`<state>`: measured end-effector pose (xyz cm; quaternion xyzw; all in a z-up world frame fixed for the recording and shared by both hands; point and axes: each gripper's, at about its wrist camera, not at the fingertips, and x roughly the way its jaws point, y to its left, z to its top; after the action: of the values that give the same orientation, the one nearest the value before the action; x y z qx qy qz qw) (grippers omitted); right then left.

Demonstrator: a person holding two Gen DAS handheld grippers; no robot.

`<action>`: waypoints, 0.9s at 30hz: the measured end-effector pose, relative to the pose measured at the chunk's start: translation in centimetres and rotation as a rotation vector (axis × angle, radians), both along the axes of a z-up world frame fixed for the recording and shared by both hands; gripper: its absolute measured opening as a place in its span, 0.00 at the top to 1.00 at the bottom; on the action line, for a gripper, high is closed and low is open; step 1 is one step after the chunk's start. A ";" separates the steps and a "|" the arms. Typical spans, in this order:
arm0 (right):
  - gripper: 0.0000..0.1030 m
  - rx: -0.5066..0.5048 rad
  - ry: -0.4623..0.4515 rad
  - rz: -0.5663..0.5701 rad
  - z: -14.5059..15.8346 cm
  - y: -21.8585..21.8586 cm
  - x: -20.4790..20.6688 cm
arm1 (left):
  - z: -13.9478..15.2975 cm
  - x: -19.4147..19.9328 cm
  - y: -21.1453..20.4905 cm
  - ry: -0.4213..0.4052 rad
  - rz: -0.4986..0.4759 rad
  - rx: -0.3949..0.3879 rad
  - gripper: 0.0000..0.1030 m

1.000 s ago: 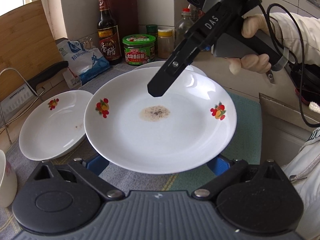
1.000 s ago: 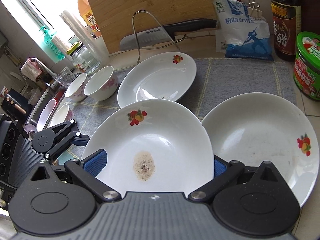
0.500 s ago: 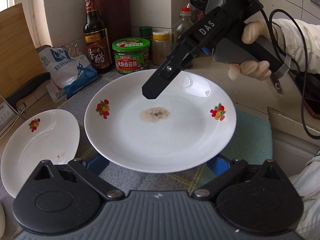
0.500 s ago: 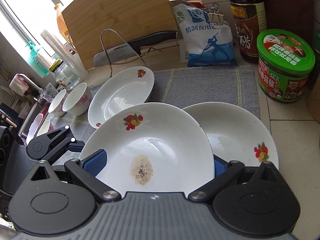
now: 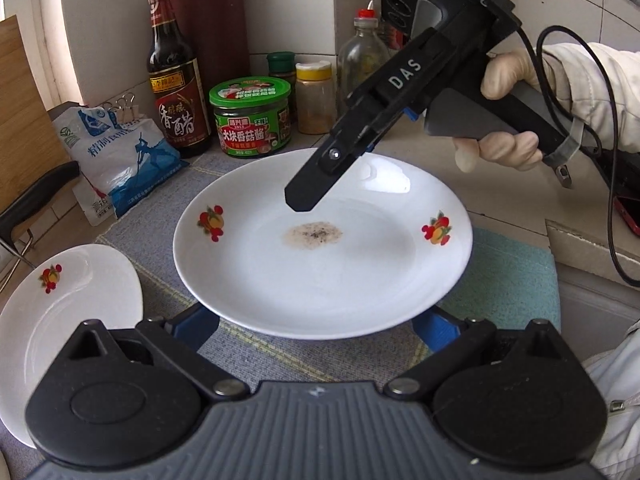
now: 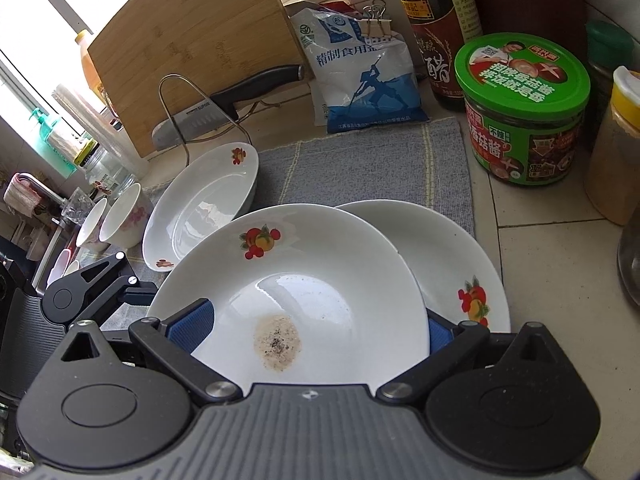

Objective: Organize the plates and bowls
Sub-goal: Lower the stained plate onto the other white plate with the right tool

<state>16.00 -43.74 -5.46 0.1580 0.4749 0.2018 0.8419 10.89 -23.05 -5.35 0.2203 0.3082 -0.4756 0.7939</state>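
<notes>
Evidently the stained plate (image 5: 320,272) is being carried rather than set down; it hangs clear of the grey mat (image 6: 360,168) at mid-frame in both views, its right edge overlapping a second plate (image 6: 460,264) that lies flat beneath it, which I judge to be the stacking spot; the left gripper (image 5: 316,322) has its jaws spread wide with the plate's near rim lying across the blue pads, and the right gripper (image 6: 316,330) meets the opposite rim in the same way, steadied by a gloved hand (image 5: 504,120) at upper right; the plate plainly rests on the pair, but the rim hides the contact, so I cannot tell whether either gripper is clenched on it or merely cradling it; two supports on opposite sides would keep a wide, shallow dish level, with the peppery residue at its middle; room is tight toward the right of the right wrist view, where a green-lidded jar (image 6: 524,112) stands near the lower plate on the tabletop (image 6: 552,248); to the left a third plate (image 6: 204,204) lies just beside, with bowls (image 6: 120,220) beyond it; the open path is straight down, and the rims should be centred first, lest the upper plate slide off.
</notes>
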 end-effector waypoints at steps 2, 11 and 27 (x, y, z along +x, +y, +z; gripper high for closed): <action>0.00 0.002 0.004 -0.009 -0.2 -0.2 0.1 | -0.1 0.2 -0.3 -0.002 -0.006 0.005 0.01; 0.00 -0.003 0.013 -0.030 -0.6 -1.0 -0.2 | -0.4 1.1 -1.6 0.013 -0.008 0.052 0.01; 0.00 0.009 0.013 -0.071 -0.2 -2.5 -2.1 | -1.1 1.8 -2.7 0.028 -0.042 0.101 0.01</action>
<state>13.87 -46.23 -5.69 0.1798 0.4736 0.1727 0.8447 12.68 -25.72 -6.49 0.2599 0.3384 -0.4789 0.7672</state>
